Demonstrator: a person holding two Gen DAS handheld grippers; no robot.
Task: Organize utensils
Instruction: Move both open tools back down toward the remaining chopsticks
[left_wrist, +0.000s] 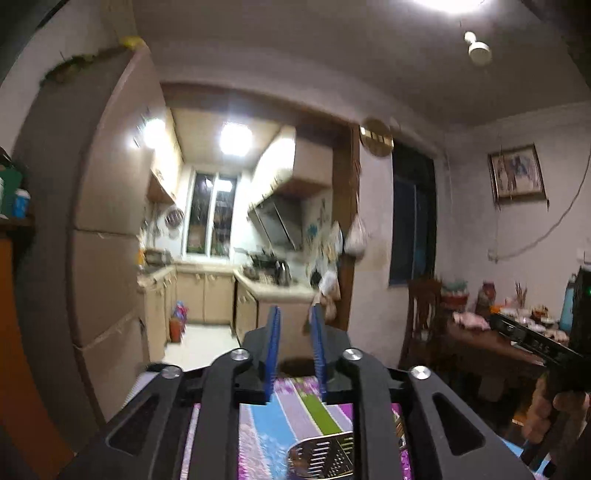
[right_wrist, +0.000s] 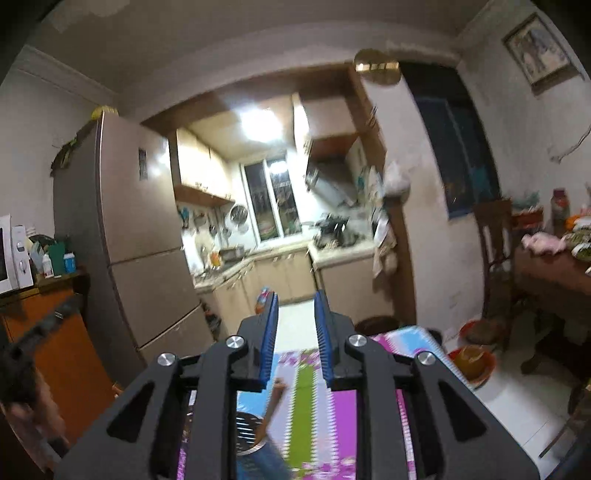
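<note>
both grippers raised and aimed level at the kitchen doorway, well above the work. left gripper (left_wrist: 294, 347): jaws parted, nothing between the blue pads, released. right gripper (right_wrist: 295, 334): same, jaws apart and empty. below them the worktop, covered by a striped cloth (left_wrist: 273, 417) in purple, blue and green. a slotted metal spatula (left_wrist: 325, 456) lies flat on the cloth, near, seen under the left gripper's frame. in the right view a round strainer (right_wrist: 248, 428) with a dark wooden handle pointing away sits on the cloth, near and left of the green stripe; blurred, details uncertain. no holder or tray for utensils visible. judgement: the task looks to be at its very start or between picks, nothing grasped. next move calls for tipping a gripper down toward a utensil, lining the pads across its handle, then closing.
</note>
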